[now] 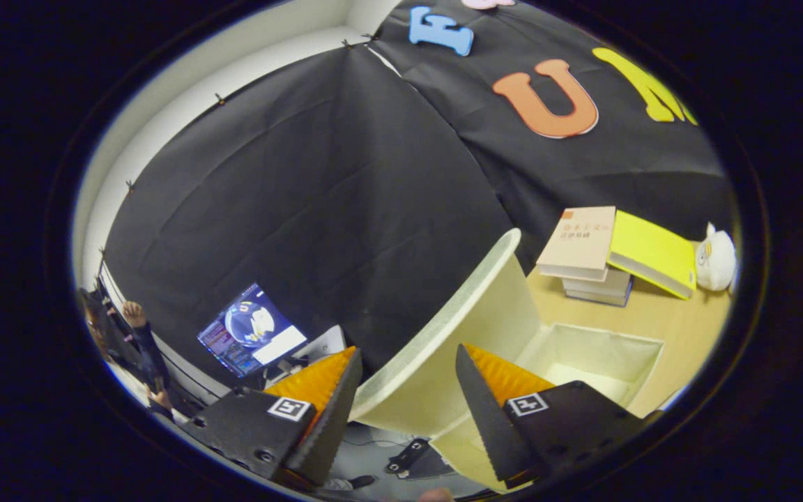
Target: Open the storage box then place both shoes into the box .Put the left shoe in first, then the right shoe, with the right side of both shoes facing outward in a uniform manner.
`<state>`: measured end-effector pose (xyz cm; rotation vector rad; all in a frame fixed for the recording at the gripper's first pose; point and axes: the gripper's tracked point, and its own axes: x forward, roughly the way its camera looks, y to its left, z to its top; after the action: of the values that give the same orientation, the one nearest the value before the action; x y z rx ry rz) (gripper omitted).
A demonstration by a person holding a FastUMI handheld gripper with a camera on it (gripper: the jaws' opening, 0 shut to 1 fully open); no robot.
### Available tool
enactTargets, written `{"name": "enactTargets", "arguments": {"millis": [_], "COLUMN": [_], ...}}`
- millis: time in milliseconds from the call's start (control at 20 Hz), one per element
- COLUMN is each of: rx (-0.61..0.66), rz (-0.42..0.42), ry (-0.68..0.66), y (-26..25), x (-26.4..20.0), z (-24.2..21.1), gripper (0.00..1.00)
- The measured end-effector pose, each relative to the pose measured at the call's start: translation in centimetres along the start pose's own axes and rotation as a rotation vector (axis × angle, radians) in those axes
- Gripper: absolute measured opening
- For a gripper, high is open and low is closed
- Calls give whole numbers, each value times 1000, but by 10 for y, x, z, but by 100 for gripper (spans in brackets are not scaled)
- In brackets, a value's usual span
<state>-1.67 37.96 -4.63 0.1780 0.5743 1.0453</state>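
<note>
The cream storage box (607, 348) sits on a wooden table just ahead of my right finger, and its inside is bare. Its lid (471, 307) is swung up and stands tilted, rising from between my fingers toward the black cloth wall. My gripper (407, 348) holds the lid's near edge, with one finger on each side of it. The hinge side of the lid is hidden behind my right finger (499, 390).
Beyond the box lies a stack of books (583, 251) with a yellow book (652, 254) leaning on it, and a white plush toy (716, 259) beside them. The wooden table (684, 321) runs under them. Off the table, a lit monitor (251, 328) and a person's arm (138, 328) are beyond my left finger.
</note>
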Motion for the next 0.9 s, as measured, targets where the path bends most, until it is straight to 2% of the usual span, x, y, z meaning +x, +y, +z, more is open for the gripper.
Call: {"name": "enactTargets", "arguments": {"millis": [100,250,550,900], "rx": [-16,-37,-115,-131], "rz": [-22,-78,-264,-517], "ry": [-20,-52,-113,-110], "y": [1,-13,-61,-134], "x": [-6,-17,-68,-168], "z": [4,4,-5,-43], "gripper": [97,100,100,100]}}
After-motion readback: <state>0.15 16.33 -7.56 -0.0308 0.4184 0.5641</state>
